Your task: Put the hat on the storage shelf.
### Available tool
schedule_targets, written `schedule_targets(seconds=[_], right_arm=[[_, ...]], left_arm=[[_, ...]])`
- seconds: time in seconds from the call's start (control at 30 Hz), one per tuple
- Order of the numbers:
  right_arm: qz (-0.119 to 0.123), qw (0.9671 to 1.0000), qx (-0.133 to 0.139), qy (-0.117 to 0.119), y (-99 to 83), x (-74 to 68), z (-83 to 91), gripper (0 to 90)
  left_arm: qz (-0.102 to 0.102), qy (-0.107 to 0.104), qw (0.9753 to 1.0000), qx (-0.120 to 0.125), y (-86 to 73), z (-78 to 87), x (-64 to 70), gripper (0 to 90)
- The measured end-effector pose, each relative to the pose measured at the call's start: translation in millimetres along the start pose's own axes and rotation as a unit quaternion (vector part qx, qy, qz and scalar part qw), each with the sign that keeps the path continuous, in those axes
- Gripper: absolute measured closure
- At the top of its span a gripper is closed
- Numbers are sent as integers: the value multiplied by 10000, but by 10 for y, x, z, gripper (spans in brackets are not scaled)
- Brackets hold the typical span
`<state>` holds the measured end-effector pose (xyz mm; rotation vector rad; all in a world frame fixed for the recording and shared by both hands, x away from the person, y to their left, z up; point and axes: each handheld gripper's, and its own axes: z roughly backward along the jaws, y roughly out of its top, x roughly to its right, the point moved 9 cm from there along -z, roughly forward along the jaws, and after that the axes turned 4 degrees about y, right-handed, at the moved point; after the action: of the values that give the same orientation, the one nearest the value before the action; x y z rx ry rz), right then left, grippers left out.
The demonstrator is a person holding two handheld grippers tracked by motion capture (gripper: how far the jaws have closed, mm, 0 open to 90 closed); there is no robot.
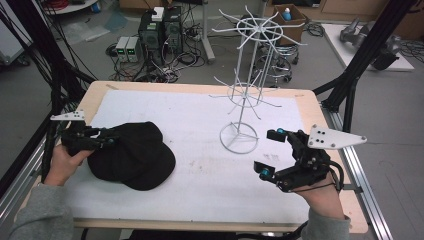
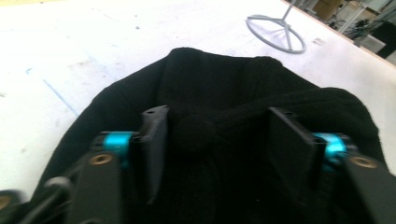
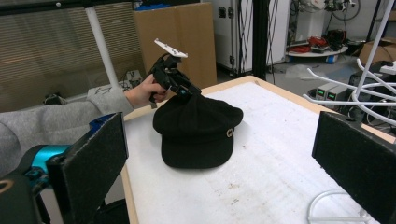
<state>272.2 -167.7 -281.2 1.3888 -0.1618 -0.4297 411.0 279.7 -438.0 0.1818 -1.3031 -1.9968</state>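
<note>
No text, label, brand, number or sign can be read anywhere; the cap carries a small round metal emblem on its front above the brim, too small to make out, and the green displays on the floor boxes are unreadable.

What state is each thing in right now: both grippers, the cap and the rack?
Left gripper: jaws open, straddling the crown of the cap.
Right gripper: jaws open wide, holding nothing, above the table near the rack's base.
Black cap: lying on the white mat, brim toward the person, not lifted.
White wire rack: upright on the mat, its hooks bare.
</note>
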Motion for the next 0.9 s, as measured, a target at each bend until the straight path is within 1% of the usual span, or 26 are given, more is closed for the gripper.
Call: schedule_targets(seconds=[0.03, 0.07, 0.1, 0.13, 0.17, 0.2, 0.27, 0.47, 0.53, 0.63, 0.67, 0.7, 0.77, 0.8, 0.83, 0.87, 0.9], right_arm=[[11, 10000, -3, -4, -1, 3, -2, 25], [11, 10000, -3, -4, -1, 3, -2, 25], [10, 10000, -3, -10, -1, 4, -4, 25], [9, 10000, -4, -5, -2, 2, -2, 25], [-6, 10000, -4, -9, -2, 1, 1, 25], [6, 10000, 11, -24, 1, 8, 2, 25], [-2, 10000, 7, -22, -1, 8, 8, 25], [-30, 10000, 8, -36, -7, 20, 4, 25], [-33, 10000, 1, -33, -8, 20, 2, 25], [-8, 10000, 1, -29, -7, 19, -1, 25], [-22, 10000, -2, -36, -8, 20, 0, 25], [-23, 10000, -4, -36, -8, 21, 0, 25], [-32, 10000, -6, -36, -9, 19, -1, 25], [-27, 10000, -4, -37, -8, 18, -6, 25], [-27, 10000, -4, -37, -8, 18, -6, 25], [-22, 10000, -16, -20, -9, 13, -10, 25], [-24, 10000, -12, -26, -9, 12, -11, 25]], left_arm=[[0, 0, 10000, 0, 0, 0, 0, 441], [9, -10, 10000, -26, -7, -3, 1, 441], [16, -6, 10000, -51, -15, -4, -3, 486], [39, 14, 10000, -79, -24, 2, -14, 558], [39, 14, 10000, -79, -24, 2, -14, 595], [69, -1, 10000, -65, -20, 14, -16, 625], [101, -19, 9999, -41, -14, 26, -16, 656], [77, -10, 9999, -67, -11, 64, -8, 687], [73, -17, 10000, -44, 1, 77, 11, 690], [21, 31, 10000, -20, 32, 126, 45, 699], [-7, 22, 10000, 2, 68, 175, 69, 700], [-7, 22, 10000, 2, 68, 175, 69, 700], [-19, 9, 10000, 59, 127, 229, 98, 700], [-47, -9, 9999, 106, 194, 272, 150, 701], [-47, -9, 9999, 106, 194, 272, 150, 700], [-122, -11, 9999, 91, 256, 300, 217, 701], [-122, -11, 9999, 91, 256, 300, 217, 701]])
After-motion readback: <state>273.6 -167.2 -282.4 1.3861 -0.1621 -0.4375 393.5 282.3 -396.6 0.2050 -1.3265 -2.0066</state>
